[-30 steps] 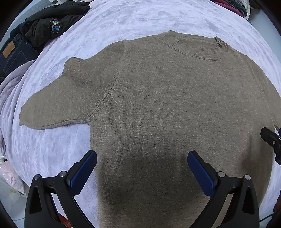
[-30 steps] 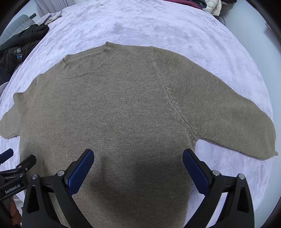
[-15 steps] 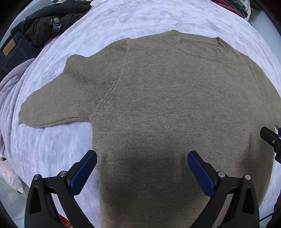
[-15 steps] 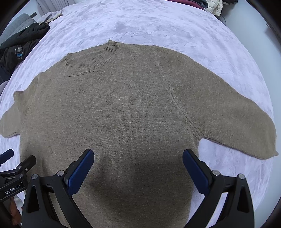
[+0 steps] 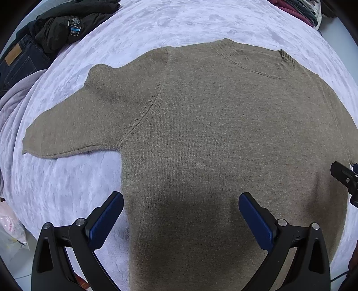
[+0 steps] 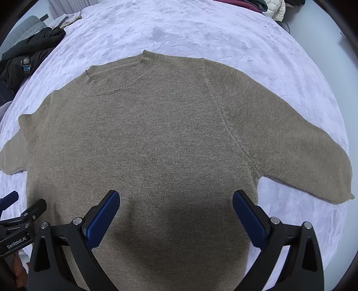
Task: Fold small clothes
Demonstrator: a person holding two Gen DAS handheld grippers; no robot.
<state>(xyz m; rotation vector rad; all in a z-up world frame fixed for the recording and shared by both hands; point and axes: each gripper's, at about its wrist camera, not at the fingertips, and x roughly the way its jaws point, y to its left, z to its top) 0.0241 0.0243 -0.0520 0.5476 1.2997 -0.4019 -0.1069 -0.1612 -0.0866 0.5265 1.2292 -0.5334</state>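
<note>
A brown knit sweater [image 5: 212,134] lies flat, front up, on a lavender bedspread [image 5: 179,24], collar away from me, both short sleeves spread out. It fills the right wrist view [image 6: 156,138] too. My left gripper [image 5: 181,203] is open and empty above the sweater's lower left body; its left sleeve [image 5: 73,127] lies to the left. My right gripper [image 6: 176,201] is open and empty above the lower right body; the right sleeve [image 6: 302,156] lies to the right. Each gripper's tip shows at the edge of the other's view.
Black jacket and dark jeans [image 5: 44,35] are heaped at the bed's far left, also in the right wrist view [image 6: 24,58]. More clothes [image 5: 297,9] lie at the far right corner. A plastic bag [image 5: 11,230] sits off the bed's left edge.
Both grippers have drifted slightly back and down toward the hem, so the sweater sits a little higher and larger in view. Jaws stay open; the sweater has not moved.
</note>
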